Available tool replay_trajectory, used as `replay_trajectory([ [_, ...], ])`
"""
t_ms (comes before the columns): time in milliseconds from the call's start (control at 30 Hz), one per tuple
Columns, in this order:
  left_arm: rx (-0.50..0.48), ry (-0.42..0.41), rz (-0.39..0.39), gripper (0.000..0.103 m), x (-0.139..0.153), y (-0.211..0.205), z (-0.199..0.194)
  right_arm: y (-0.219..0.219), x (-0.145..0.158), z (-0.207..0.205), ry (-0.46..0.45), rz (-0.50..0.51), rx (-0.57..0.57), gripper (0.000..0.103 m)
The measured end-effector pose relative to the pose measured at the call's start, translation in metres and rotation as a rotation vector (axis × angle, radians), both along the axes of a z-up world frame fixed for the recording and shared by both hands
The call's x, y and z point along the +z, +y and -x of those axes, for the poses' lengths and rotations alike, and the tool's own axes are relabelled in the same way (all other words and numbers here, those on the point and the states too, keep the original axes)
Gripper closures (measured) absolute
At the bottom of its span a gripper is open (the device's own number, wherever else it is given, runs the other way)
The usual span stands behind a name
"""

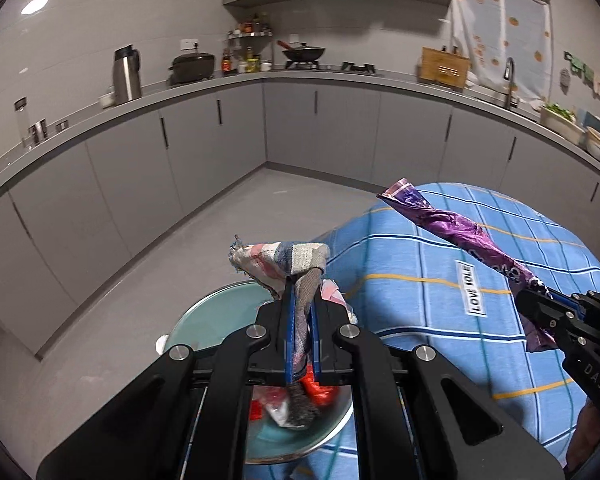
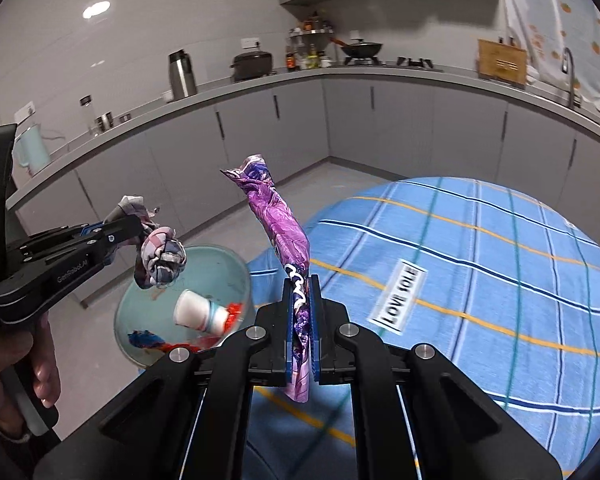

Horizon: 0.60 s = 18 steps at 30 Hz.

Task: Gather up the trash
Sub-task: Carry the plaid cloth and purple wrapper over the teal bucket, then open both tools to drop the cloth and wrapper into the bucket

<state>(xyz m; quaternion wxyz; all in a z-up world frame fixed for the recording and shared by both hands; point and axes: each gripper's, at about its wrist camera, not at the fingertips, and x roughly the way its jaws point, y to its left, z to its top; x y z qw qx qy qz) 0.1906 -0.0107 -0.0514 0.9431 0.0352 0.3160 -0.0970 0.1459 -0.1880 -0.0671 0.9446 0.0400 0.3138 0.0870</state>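
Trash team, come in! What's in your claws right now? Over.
Left gripper shut on crumpled plaid cloth scrap. Right gripper shut on twisted purple foil wrapper. Round pale-green bin below left gripper, trash inside. Nothing blocking.

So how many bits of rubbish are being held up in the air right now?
2. A crumpled checked rag is clamped in the left gripper above the bin; a purple wrapper is clamped in the right gripper over the blue tablecloth. More rubbish already lies in the bin.
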Motion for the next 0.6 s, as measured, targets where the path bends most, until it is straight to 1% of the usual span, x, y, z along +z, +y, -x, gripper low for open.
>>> replay_trajectory([
  [300,0.068,0.017,0.002,0.097,-0.006,0.037,-0.006,0.041,-0.006,-0.015,0.023,0.015,0.093,0.096],
  [600,0.103,0.053,0.018,0.096,-0.023,0.058,-0.015,0.079,-0.020,-0.036,0.072,0.047,0.157,0.095],
])
